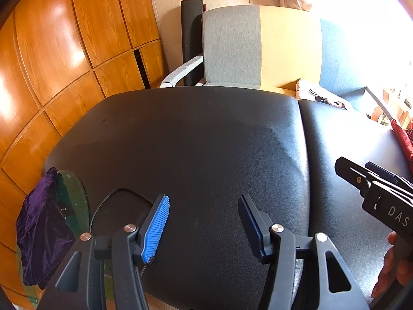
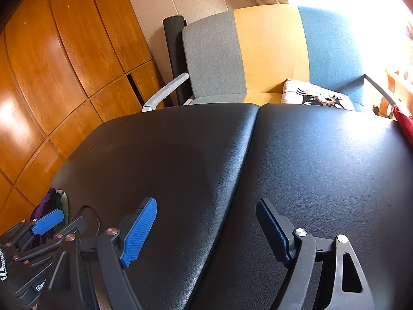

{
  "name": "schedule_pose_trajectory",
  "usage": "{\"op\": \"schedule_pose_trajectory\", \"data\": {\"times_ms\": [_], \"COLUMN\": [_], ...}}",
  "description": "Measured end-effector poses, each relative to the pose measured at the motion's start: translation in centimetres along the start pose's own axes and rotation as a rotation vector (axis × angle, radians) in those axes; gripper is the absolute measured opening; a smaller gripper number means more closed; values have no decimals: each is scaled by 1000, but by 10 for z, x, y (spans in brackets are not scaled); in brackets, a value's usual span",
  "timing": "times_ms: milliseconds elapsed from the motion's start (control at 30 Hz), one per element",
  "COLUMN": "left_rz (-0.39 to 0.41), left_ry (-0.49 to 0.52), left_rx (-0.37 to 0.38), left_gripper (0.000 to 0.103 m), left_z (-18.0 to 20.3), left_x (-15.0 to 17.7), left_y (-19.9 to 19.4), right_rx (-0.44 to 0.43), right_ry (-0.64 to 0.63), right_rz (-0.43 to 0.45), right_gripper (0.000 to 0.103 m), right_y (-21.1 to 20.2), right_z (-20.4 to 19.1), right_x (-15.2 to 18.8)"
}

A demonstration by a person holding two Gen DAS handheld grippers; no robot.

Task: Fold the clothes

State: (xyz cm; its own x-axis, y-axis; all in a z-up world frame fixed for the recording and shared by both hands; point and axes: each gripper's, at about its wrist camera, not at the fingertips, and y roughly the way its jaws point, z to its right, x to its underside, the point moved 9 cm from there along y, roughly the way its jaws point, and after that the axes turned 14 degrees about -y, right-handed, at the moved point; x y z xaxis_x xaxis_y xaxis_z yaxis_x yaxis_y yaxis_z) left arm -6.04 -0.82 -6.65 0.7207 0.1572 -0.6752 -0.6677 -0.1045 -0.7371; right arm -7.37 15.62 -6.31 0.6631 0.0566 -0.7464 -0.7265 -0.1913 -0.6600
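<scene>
Both grippers, left (image 1: 204,222) and right (image 2: 206,228), hover with jaws apart and empty over the bare black bench (image 1: 206,142), likely readying to fetch clothes: red cloth (image 2: 405,122) lies at its right edge, purple cloth (image 1: 41,232) just off its left

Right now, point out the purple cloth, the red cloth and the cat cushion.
purple cloth (image 1: 42,227): left wrist view, middle of the crumpled velvet.
red cloth (image 2: 405,124): right wrist view, its visible edge at the padded surface's right side.
cat cushion (image 2: 313,95): right wrist view, its printed face.
</scene>
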Motion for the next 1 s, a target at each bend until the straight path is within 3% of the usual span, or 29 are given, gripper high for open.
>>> {"op": "schedule_pose_trajectory", "data": {"times_ms": [1000], "left_rz": [-27], "left_ry": [32], "left_rx": [16], "left_gripper": [57], "left_z": [23], "left_x": [11], "left_y": [-3], "right_rx": [22], "right_ry": [15], "right_rz": [-17], "right_gripper": [81], "right_y": [-4], "right_z": [13], "right_x": [8]}}
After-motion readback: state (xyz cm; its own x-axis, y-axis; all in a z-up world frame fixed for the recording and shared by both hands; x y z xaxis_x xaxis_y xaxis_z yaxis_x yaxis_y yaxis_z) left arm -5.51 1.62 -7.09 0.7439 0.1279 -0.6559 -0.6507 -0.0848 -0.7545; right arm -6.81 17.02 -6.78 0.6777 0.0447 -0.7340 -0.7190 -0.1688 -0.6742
